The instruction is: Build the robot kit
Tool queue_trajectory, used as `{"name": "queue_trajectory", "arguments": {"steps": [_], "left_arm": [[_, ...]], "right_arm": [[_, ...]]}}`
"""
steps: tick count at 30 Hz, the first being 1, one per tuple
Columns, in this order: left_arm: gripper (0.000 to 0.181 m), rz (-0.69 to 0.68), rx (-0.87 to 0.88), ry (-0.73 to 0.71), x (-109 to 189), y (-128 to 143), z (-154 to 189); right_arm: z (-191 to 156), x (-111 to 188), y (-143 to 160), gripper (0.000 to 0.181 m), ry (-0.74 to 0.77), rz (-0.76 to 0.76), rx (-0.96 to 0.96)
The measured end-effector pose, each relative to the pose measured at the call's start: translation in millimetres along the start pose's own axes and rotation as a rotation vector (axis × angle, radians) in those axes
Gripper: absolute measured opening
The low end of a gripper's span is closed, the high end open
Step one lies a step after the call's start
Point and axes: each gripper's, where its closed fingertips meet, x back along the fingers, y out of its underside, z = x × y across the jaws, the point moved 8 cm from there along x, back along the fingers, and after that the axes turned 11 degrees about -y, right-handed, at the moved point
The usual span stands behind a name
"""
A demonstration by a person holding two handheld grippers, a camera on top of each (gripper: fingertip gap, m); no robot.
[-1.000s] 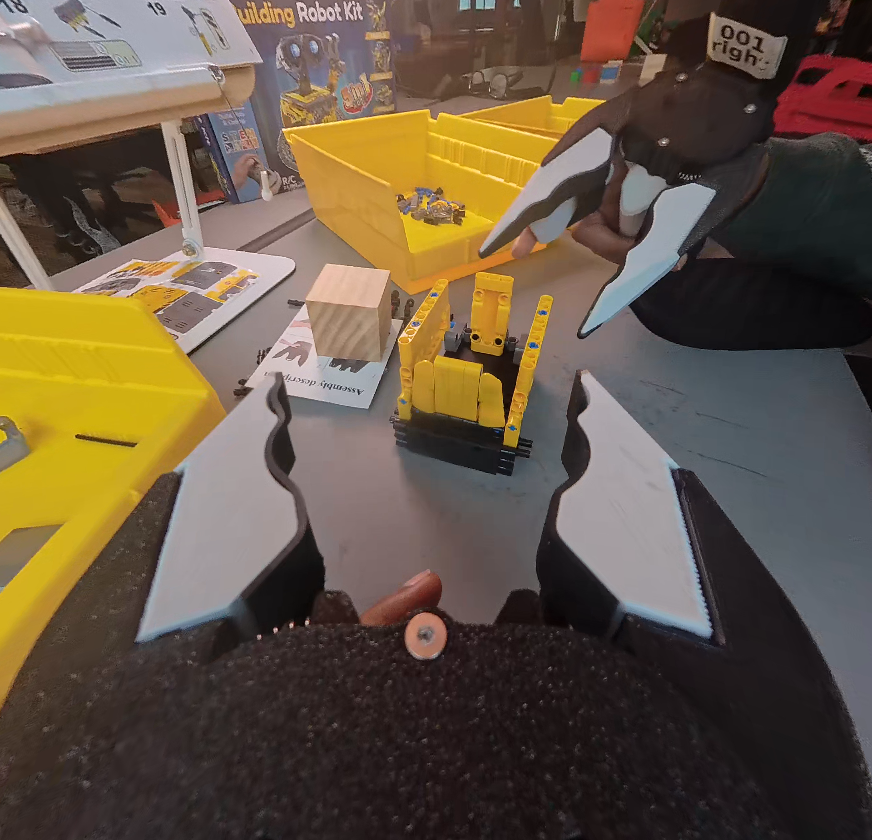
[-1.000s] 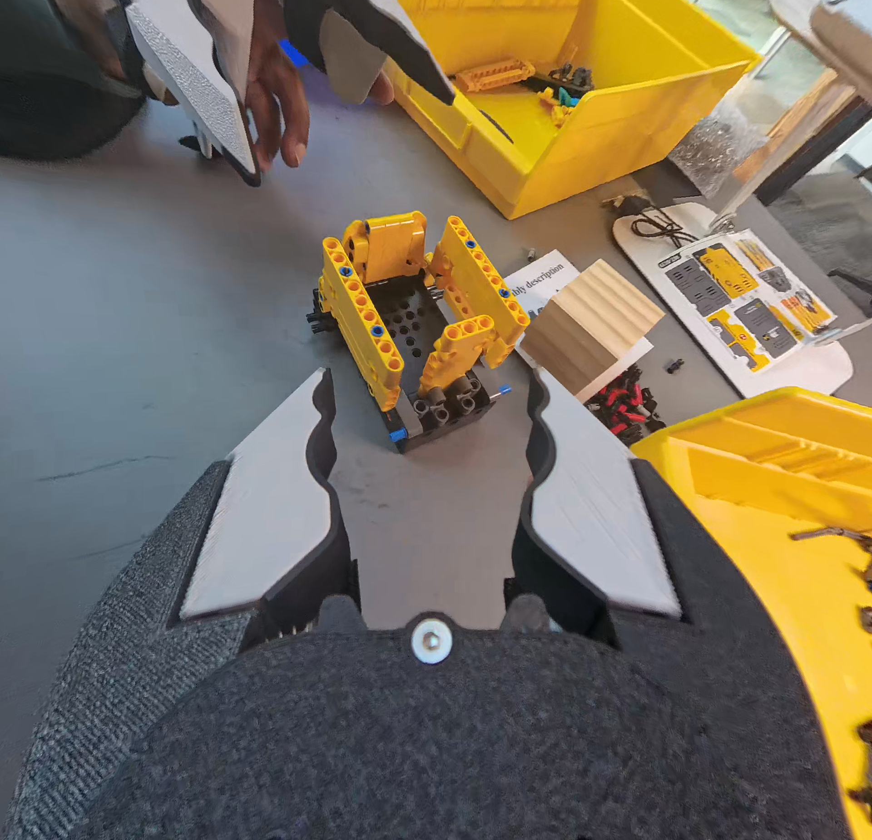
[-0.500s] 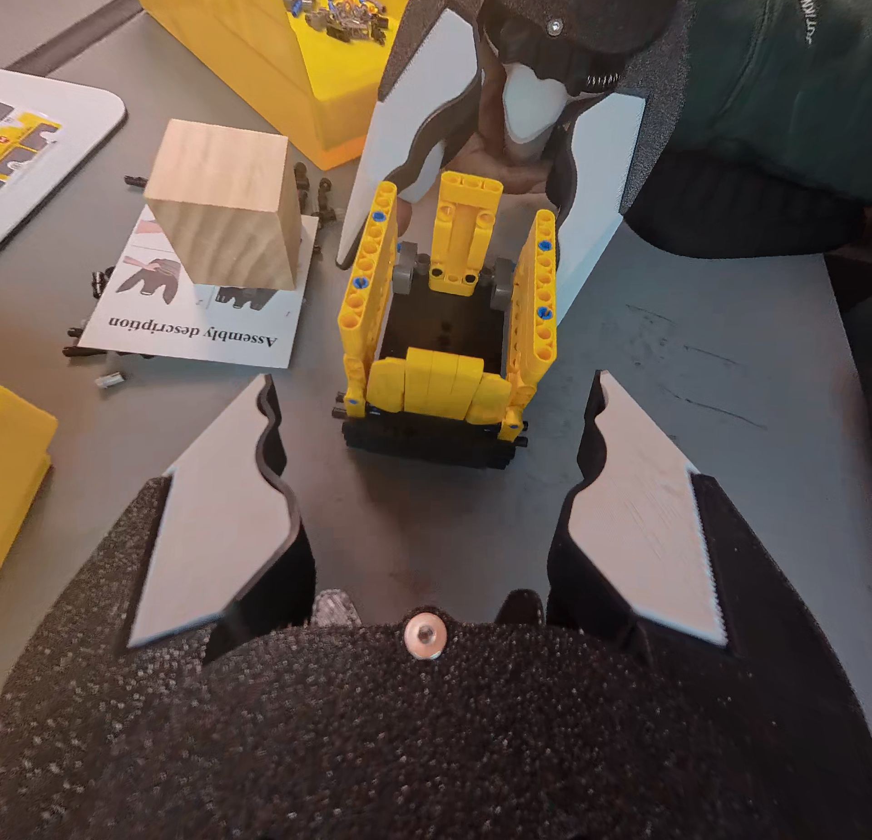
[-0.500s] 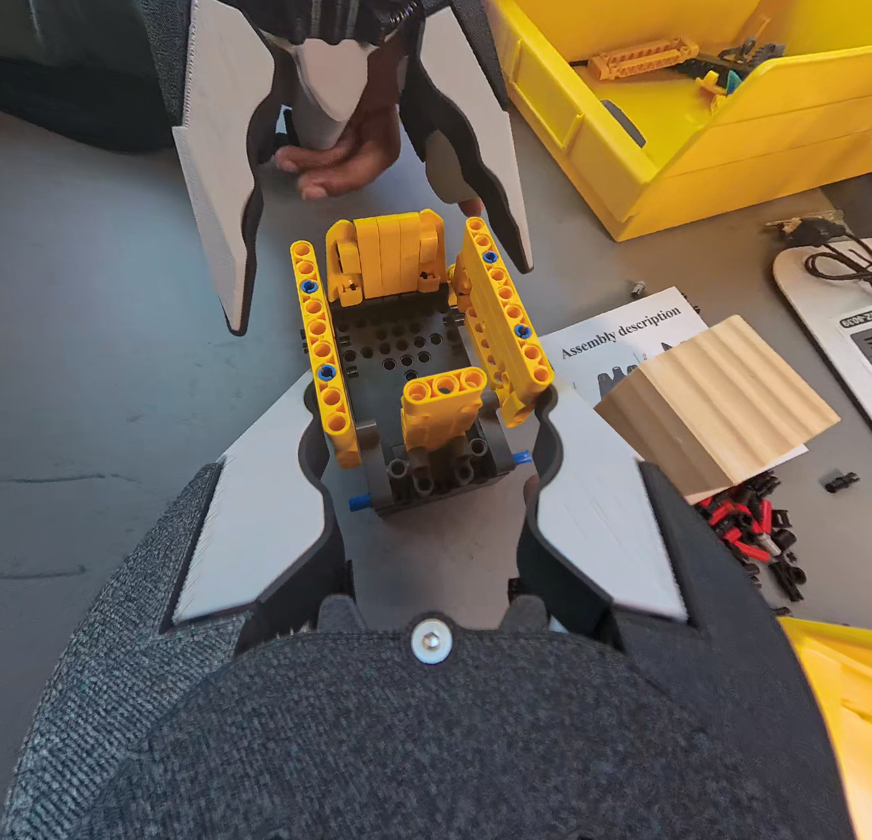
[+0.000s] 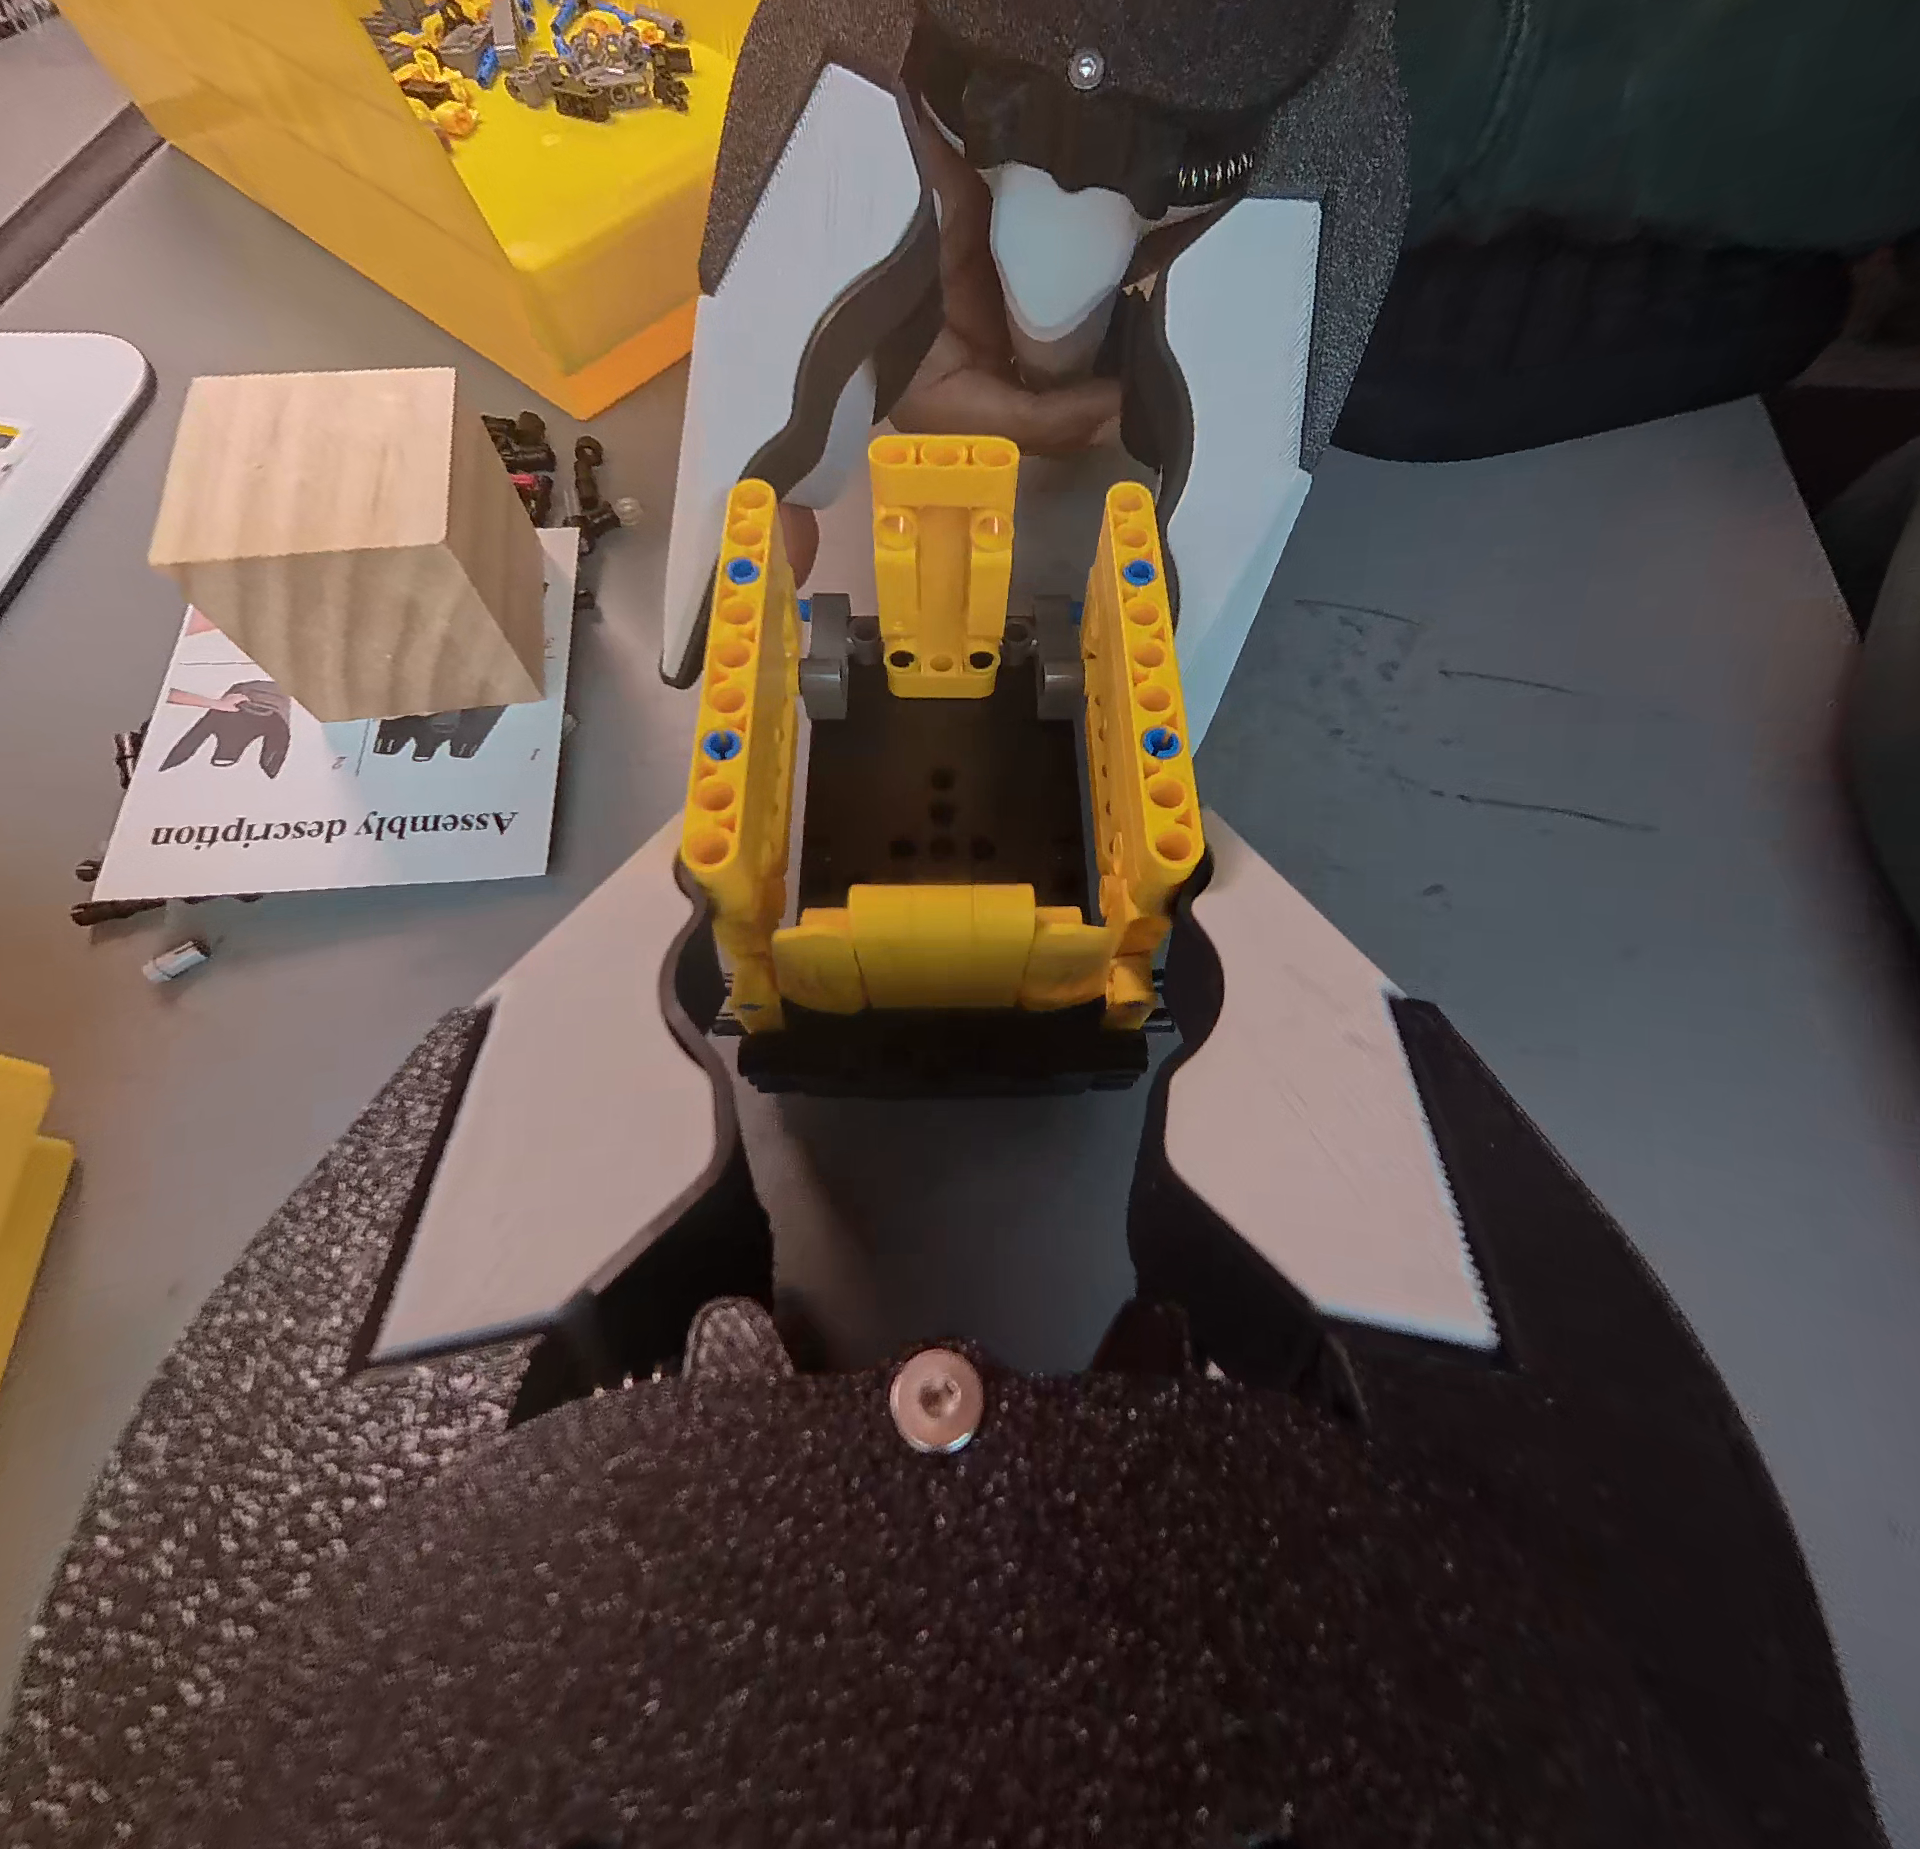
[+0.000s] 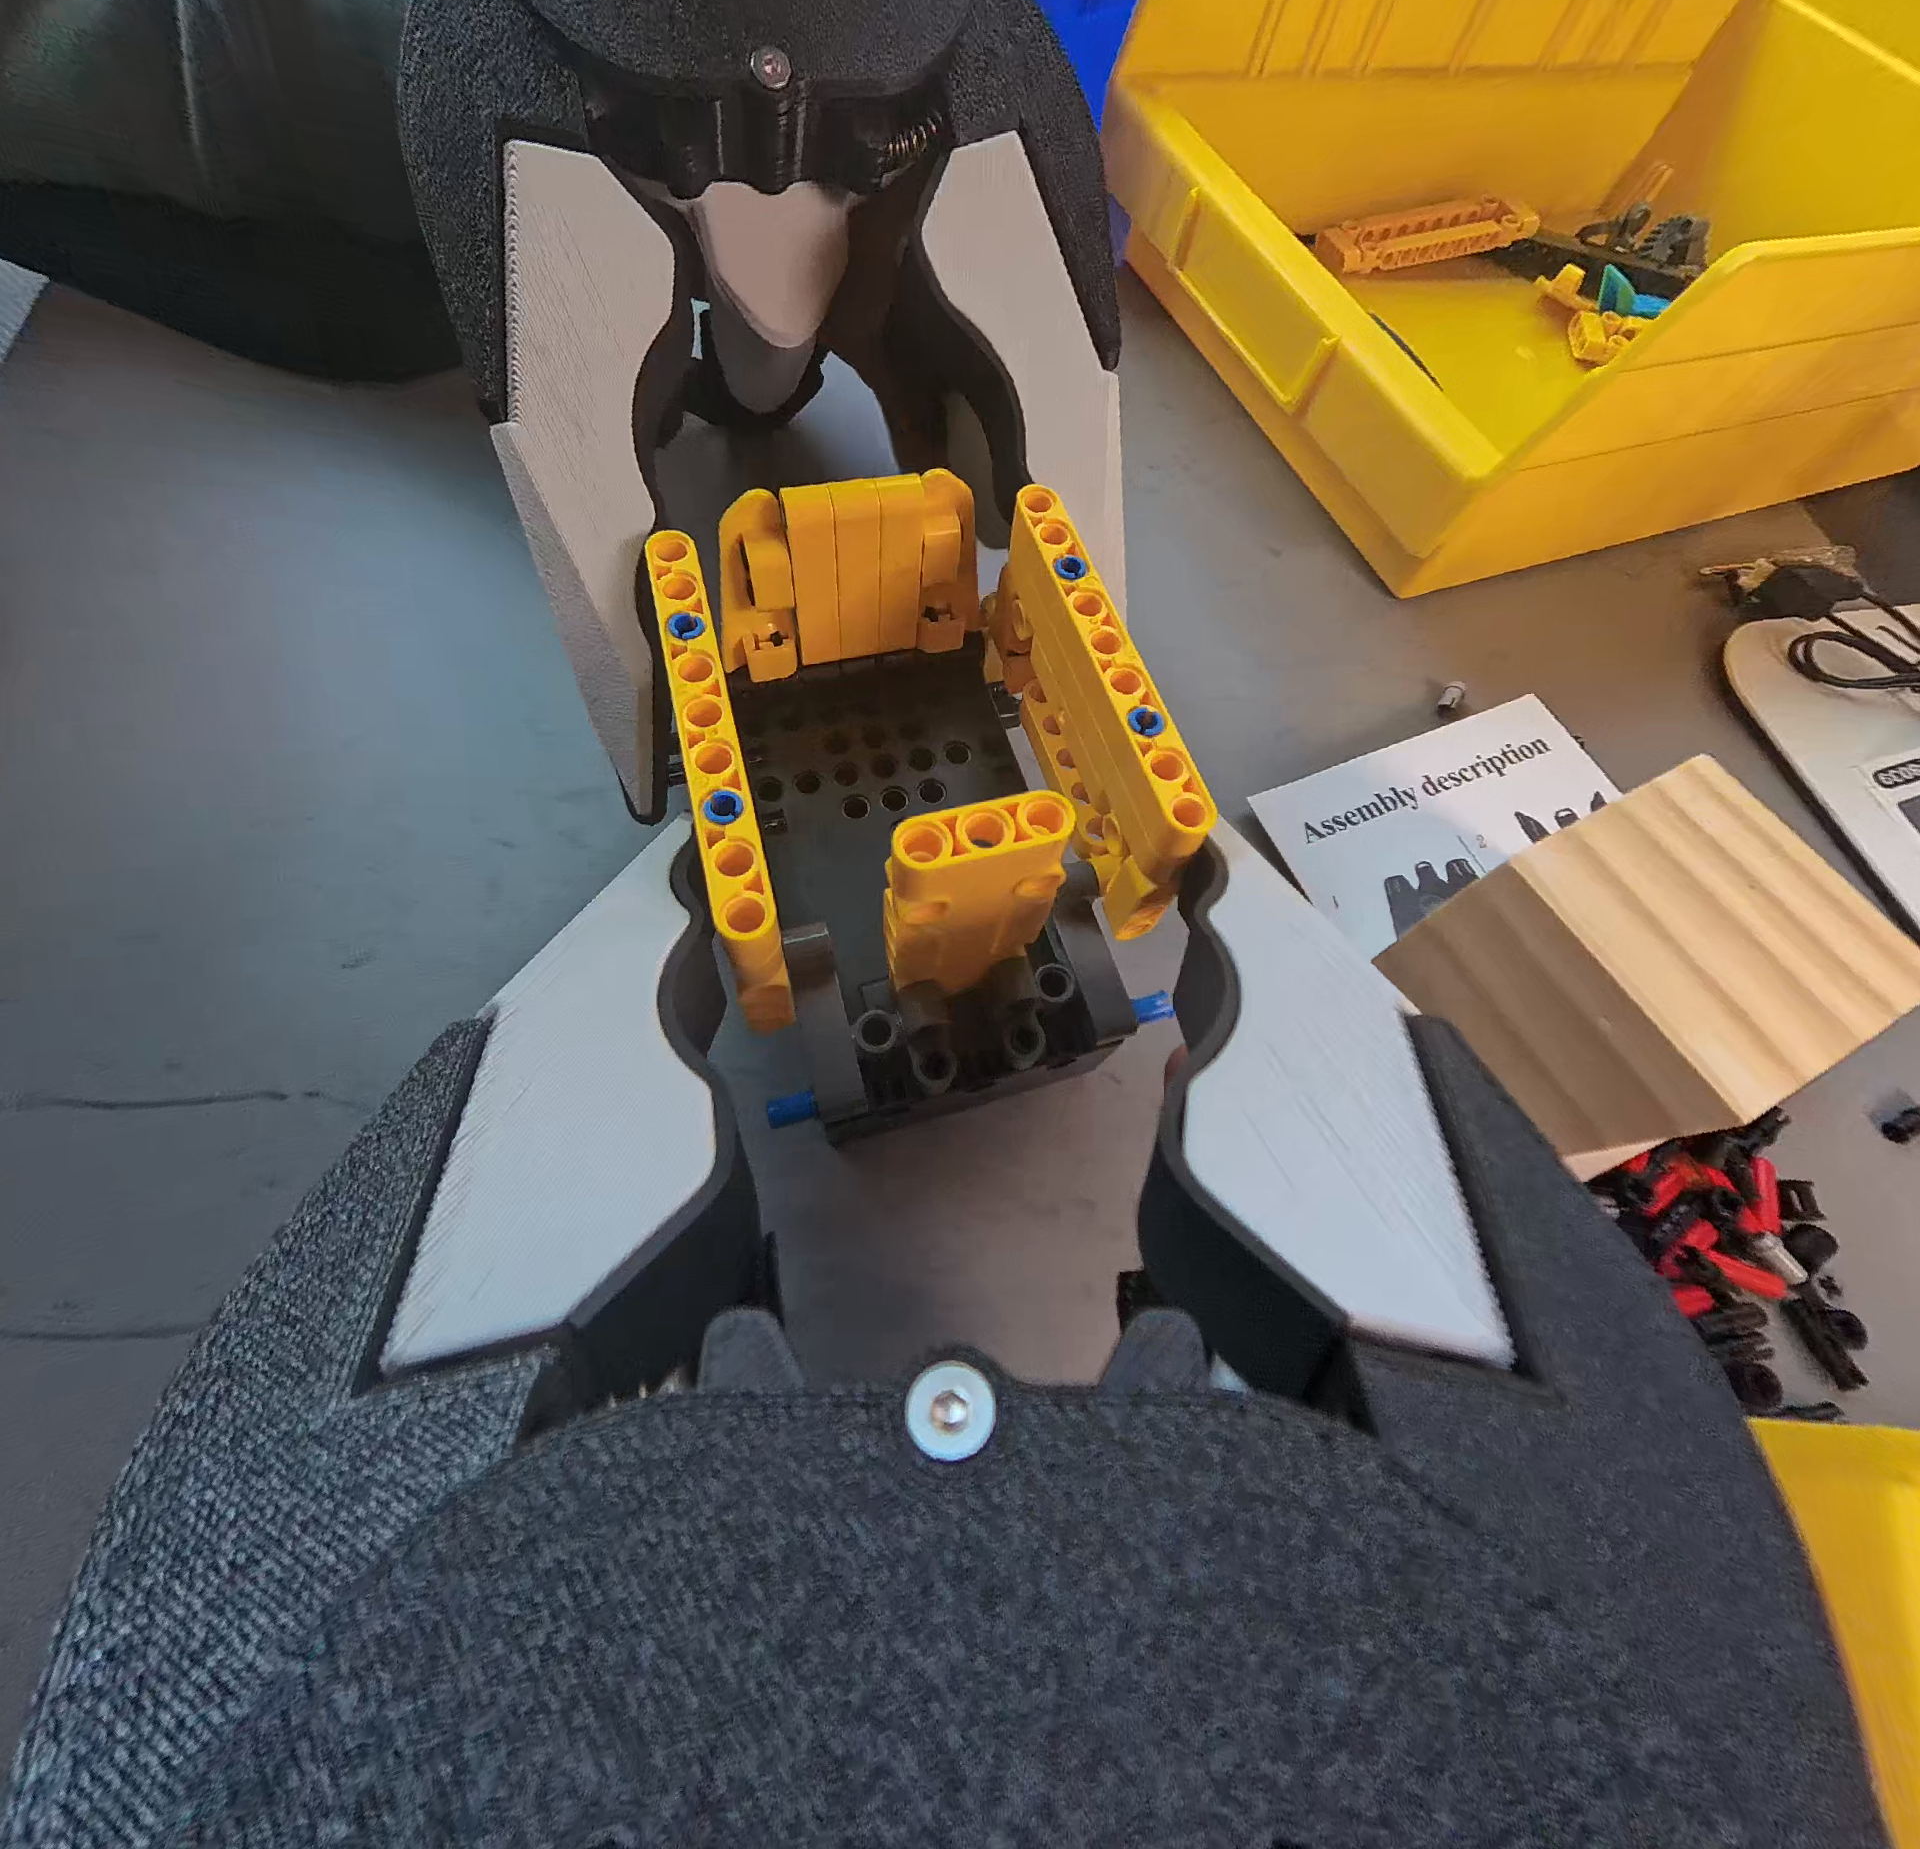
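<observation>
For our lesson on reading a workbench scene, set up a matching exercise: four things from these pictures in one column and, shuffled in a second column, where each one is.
Things
1. wooden block
2. brick model
3. red and black pins
4. open yellow bin

Places
A. between the fingertips of both pairs of tongs
B. heaped on the table beside the block
C. standing on the printed leaflet
D. on the table behind the leaflet, loose parts inside

Pairs: 1-C, 2-A, 3-B, 4-D
</observation>
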Motion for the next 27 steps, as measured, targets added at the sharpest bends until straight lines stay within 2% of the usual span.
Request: {"name": "queue_trajectory", "arguments": {"steps": [4, 7, 12, 13, 15, 17, 20, 22, 24, 27], "left_arm": [[0.085, -0.008, -0.019, -0.024, 4, 3, 2], [0.085, -0.009, -0.044, 0.004, 10, 7, 3], [0.085, -0.039, -0.039, 0.092, 29, 18, 5], [0.086, -0.024, -0.023, 0.102, 34, 18, 4], [0.093, 0.061, 0.046, 0.143, 46, 10, 1], [0.096, 0.198, 0.139, 0.152, 61, -2, -8], [0.096, 0.401, 0.224, 0.009, 78, -12, -30], [0.095, 0.455, 0.211, -0.142, 85, -12, -41], [0.096, 0.491, 0.201, -0.255, 90, -14, -46], [0.095, 0.495, 0.195, -0.369, 90, -14, -49]], "right_arm": [[-3, 0, 6, 0.094, 0.004, -0.041, -0.011], [-7, 0, 4, 0.081, -0.022, -0.026, -0.016], [-24, 0, -1, 0.081, -0.141, -0.055, 0.009], [-25, 5, -4, 0.084, -0.167, -0.032, 0.004], [-18, 24, -11, 0.080, -0.166, 0.030, -0.015], [1, 48, -21, 0.075, -0.022, 0.061, 0.001], [28, 73, -36, 0.073, 0.157, -0.069, 0.083], [48, 75, -45, 0.073, 0.214, -0.256, 0.162], [72, 67, -47, 0.079, 0.182, -0.448, 0.201], [103, 43, -43, 0.089, 0.069, -0.643, 0.216]]}}
